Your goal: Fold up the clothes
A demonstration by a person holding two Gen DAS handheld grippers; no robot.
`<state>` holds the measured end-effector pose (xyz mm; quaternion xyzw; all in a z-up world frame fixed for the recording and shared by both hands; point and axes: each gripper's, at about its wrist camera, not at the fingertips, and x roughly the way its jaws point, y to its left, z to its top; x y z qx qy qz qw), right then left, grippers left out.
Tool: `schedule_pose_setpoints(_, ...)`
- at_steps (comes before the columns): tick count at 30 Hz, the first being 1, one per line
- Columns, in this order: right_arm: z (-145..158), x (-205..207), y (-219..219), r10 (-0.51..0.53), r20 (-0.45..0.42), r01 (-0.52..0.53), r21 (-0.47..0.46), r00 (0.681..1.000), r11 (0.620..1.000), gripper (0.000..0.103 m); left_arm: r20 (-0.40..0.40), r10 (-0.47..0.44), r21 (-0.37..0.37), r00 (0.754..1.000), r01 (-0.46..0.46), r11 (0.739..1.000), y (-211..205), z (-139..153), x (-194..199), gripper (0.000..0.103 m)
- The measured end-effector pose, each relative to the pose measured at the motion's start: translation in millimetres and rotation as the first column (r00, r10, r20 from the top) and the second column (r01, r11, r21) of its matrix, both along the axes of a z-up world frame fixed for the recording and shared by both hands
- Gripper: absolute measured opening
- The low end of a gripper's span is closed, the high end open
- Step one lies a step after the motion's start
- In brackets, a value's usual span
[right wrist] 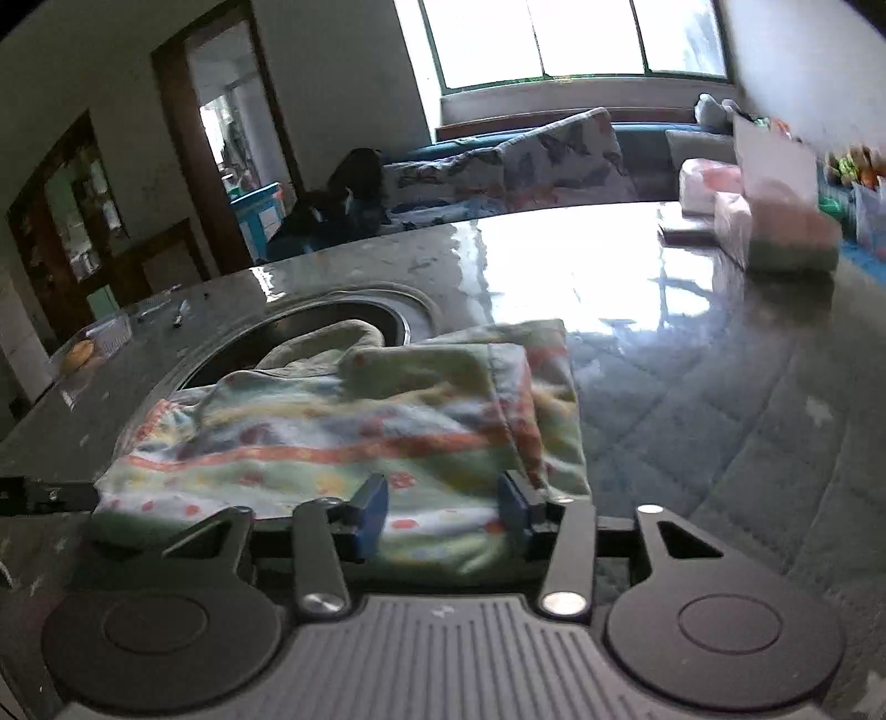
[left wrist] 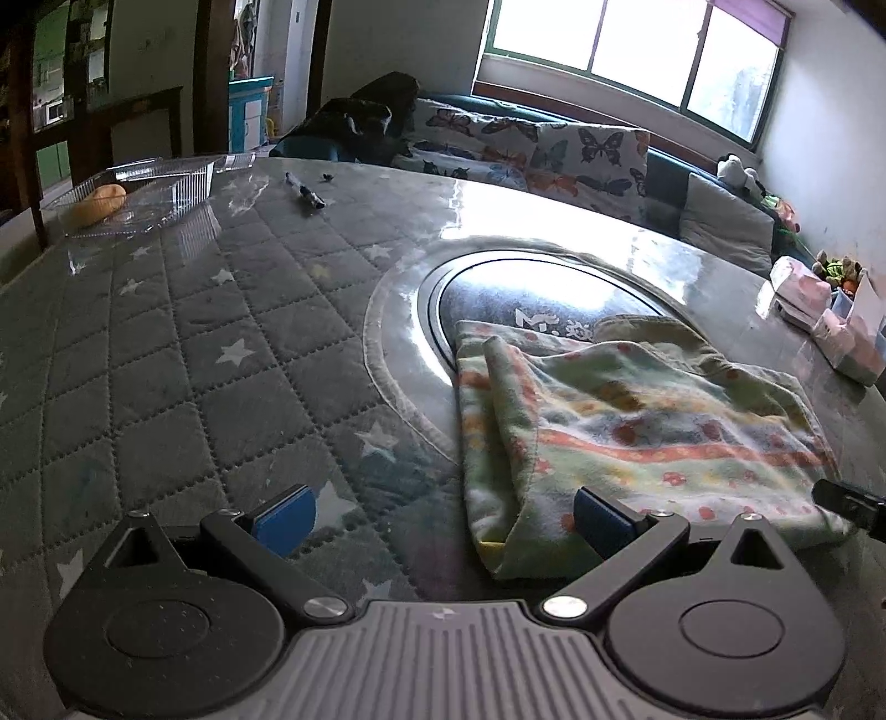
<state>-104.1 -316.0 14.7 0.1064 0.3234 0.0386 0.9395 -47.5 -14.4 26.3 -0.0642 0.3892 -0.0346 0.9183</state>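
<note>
Garment point(left wrist: 637, 421) lies on the desk point(left wrist: 183, 354), partly folded, striped pastel fleece with red dots. Its far end overlaps the round dark inset point(left wrist: 531, 293) in the desk's middle. In the left wrist view its left edge is doubled over into a long fold running toward the camera.

Left gripper point(left wrist: 443, 523): jaws spread wide, nothing pinched. Left pad sits over bare quilted cover, right pad sits over the garment's near corner; can't tell if that pad touches the cloth.

Right gripper point(right wrist: 441, 512): jaws part-way apart, straddling the garment's near edge. Cloth shows between the blue pads, but there are gaps on both sides, so no pinch on it. Its tip point(left wrist: 850, 501) shows at the right edge of the left wrist view, just beside the garment's near right corner.

Other stuff on the desk, all well apart from the garment: clear plastic tray point(left wrist: 149, 188) with something yellow inside at the far left corner, pen point(left wrist: 304, 191) near it, tissue packs and boxes point(left wrist: 825, 321) at the far right. Sofa point(left wrist: 531, 149) with butterfly throw behind the desk, under the window point(left wrist: 637, 39).
</note>
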Motion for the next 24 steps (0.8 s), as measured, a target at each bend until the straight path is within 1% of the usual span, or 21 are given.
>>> schedule_pose_setpoints(5, 12, 6, 5, 0.015, 0.023, -0.014, -0.031, 1.000, 0.999, 0.049, -0.014, 0.004, -0.007, 1.000, -0.004, 1.000, 3, -3, 2, 0.101)
schedule_pose_setpoints(9, 16, 28, 5, 0.026, 0.024, -0.025, -0.063, 0.999, 0.998, 0.049, -0.018, 0.002, -0.010, 1.000, -0.003, 1.000, 3, -5, 2, 0.102)
schedule_pose_setpoints(11, 11, 42, 3, 0.025, 0.000, -0.025, -0.069, 1.000, 0.997, 0.049, -0.018, 0.001, -0.005, 1.000, -0.002, 1.000, 2, -6, 2, 0.102)
schedule_pose_setpoints(14, 4, 53, 0, -0.005, -0.036, 0.003, -0.073, 0.999, 0.997, 0.049, -0.020, 0.002, -0.006, 1.000, -0.002, 1.000, 2, -4, 2, 0.102)
schedule_pose_setpoints(15, 6, 53, 1, -0.005, -0.033, 0.003, -0.071, 0.999, 0.997, 0.049, -0.018, 0.001, -0.009, 1.000, -0.001, 1.000, 2, -2, 2, 0.102)
schedule_pose_setpoints(20, 12, 61, 5, 0.009, -0.013, -0.010, -0.084, 1.000, 0.996, 0.049, 0.037, 0.003, -0.009, 0.999, -0.003, 1.000, 4, 17, 9, 0.102)
schedule_pose_setpoints(24, 11, 77, 11, 0.019, -0.023, -0.022, -0.113, 1.000, 0.993, 0.049, 0.071, 0.014, 0.019, 0.997, -0.016, 1.000, 2, 26, 28, 0.101)
